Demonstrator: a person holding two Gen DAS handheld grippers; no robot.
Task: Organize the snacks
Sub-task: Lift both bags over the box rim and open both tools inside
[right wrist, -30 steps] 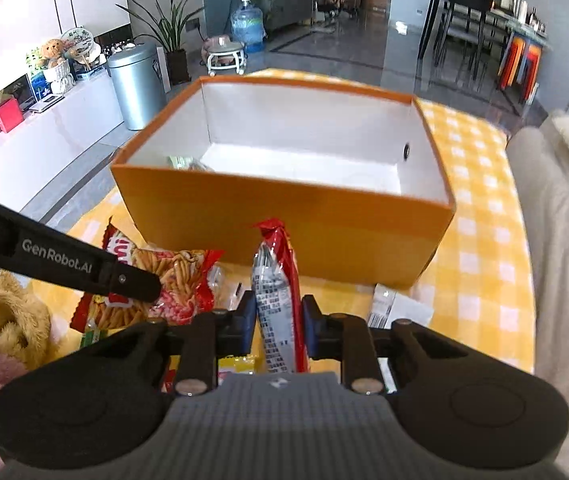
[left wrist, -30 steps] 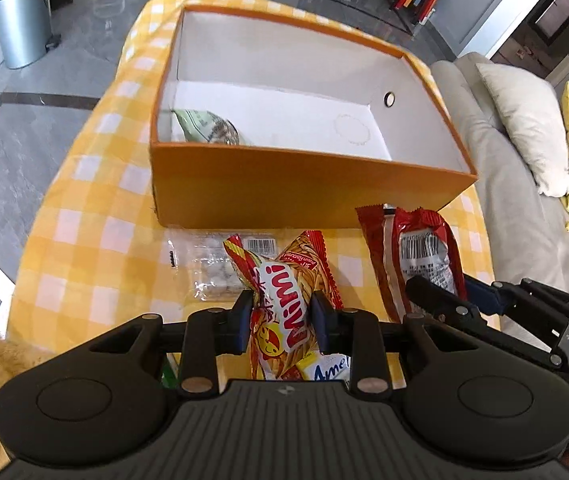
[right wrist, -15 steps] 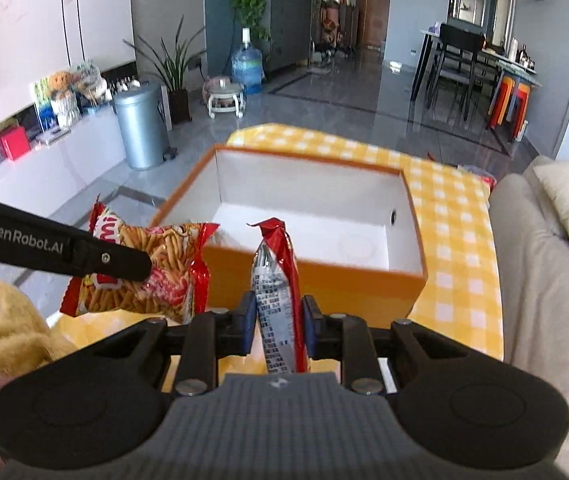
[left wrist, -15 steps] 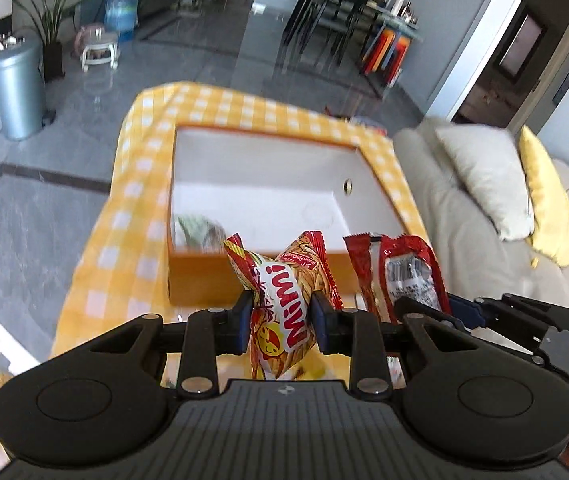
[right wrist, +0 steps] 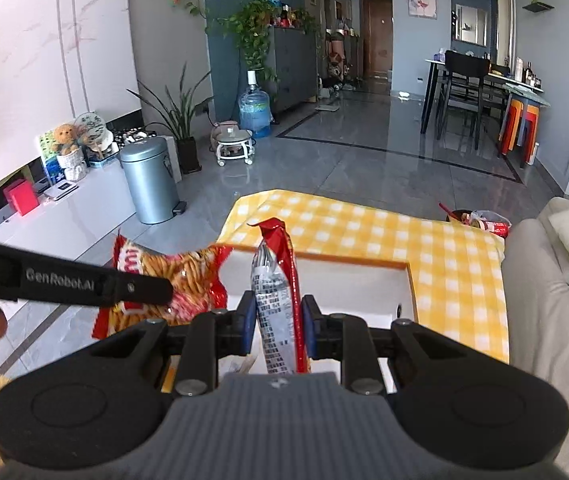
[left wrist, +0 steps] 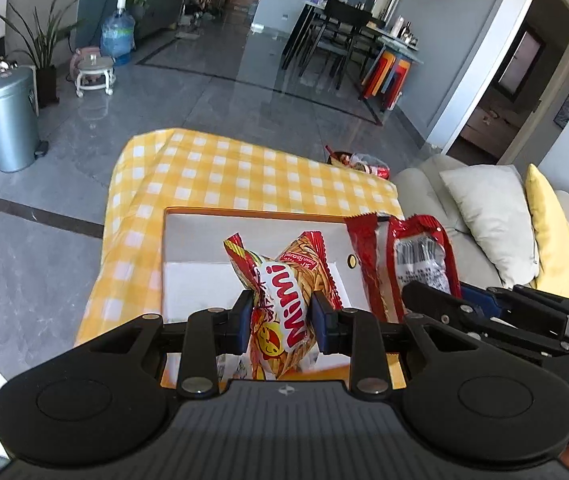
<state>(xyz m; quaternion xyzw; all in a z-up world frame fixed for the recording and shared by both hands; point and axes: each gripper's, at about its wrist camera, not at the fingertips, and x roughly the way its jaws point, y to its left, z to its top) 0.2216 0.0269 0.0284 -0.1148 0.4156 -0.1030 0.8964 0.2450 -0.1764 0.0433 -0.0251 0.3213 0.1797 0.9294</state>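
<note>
My left gripper point(left wrist: 281, 322) is shut on a red and orange Mimi snack bag point(left wrist: 284, 300), held in the air above the orange box point(left wrist: 188, 240) with its white inside. My right gripper point(right wrist: 277, 330) is shut on a slim red and silver snack packet point(right wrist: 278, 304), also lifted over the box point(right wrist: 364, 280). In the left wrist view the red packet point(left wrist: 416, 256) and the right gripper's black arm show at the right. In the right wrist view the Mimi bag point(right wrist: 180, 280) hangs at the left behind the left gripper's arm.
The box stands on a yellow checked tablecloth point(left wrist: 244, 176). A grey sofa with a white pillow point(left wrist: 488, 216) and a yellow pillow point(left wrist: 548, 232) runs along the right. A metal bin point(left wrist: 12, 120) stands on the floor at the left. A small basket of wrappers point(right wrist: 480, 220) sits past the table's far end.
Both grippers have risen with their snacks from the tabletop in front of the box to above it. The box now looks smaller and lower in both views.
</note>
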